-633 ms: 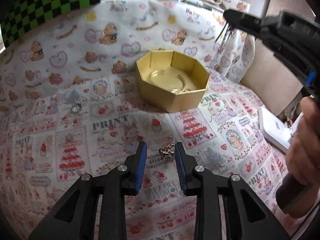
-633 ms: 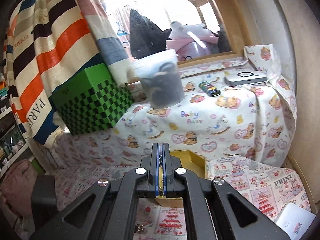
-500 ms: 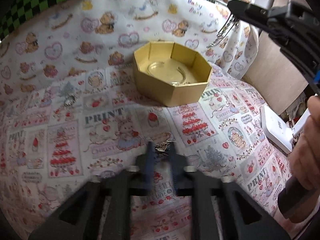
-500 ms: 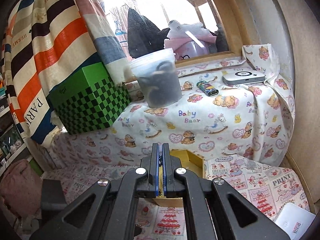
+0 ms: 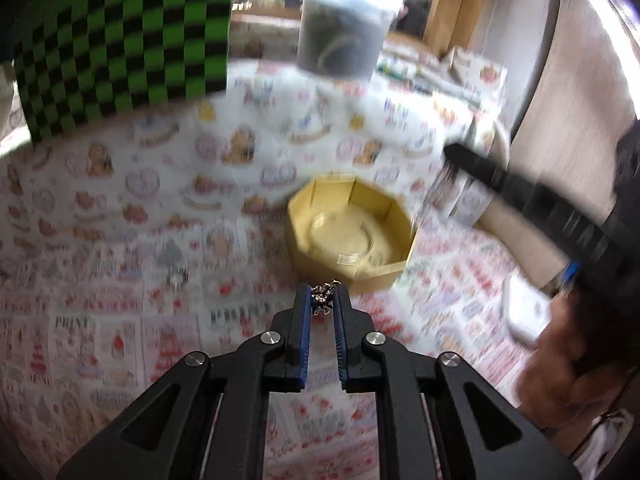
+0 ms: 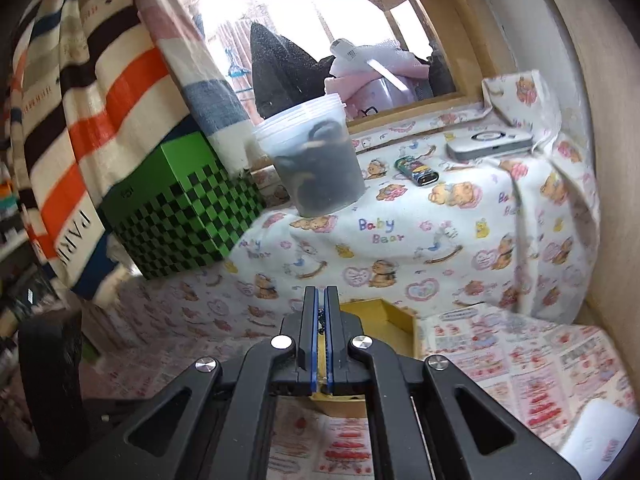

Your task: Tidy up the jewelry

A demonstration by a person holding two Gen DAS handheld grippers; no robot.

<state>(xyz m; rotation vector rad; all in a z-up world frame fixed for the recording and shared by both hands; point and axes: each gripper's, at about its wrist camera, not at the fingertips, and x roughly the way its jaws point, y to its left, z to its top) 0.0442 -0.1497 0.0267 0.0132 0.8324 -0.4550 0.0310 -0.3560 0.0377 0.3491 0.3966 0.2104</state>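
Observation:
My left gripper (image 5: pixel 322 300) is shut on a small silver trinket (image 5: pixel 324 298), held above the patterned cloth just in front of the gold octagonal box (image 5: pixel 352 232). The box is open and a thin bangle lies inside it. My right gripper (image 6: pixel 321 308) is shut on a thin dark chain (image 6: pixel 321 322) and sits above the box's near wall (image 6: pixel 384 314). In the left wrist view the right gripper (image 5: pixel 452 156) is at the box's right, with the chain (image 5: pixel 436 188) hanging from it. Another small ring (image 5: pixel 176 276) lies on the cloth at left.
A green checked box (image 6: pixel 180 216) stands at the back left and a clear tub (image 6: pixel 320 168) with dark contents behind the gold box. A lighter (image 6: pixel 416 170) and a white device (image 6: pixel 488 144) lie on the raised ledge. A white case (image 5: pixel 528 312) lies at right.
My left gripper has closed on the silver trinket and lifted it off the cloth toward the gold box. My right gripper has stayed shut on the chain and shifted slightly.

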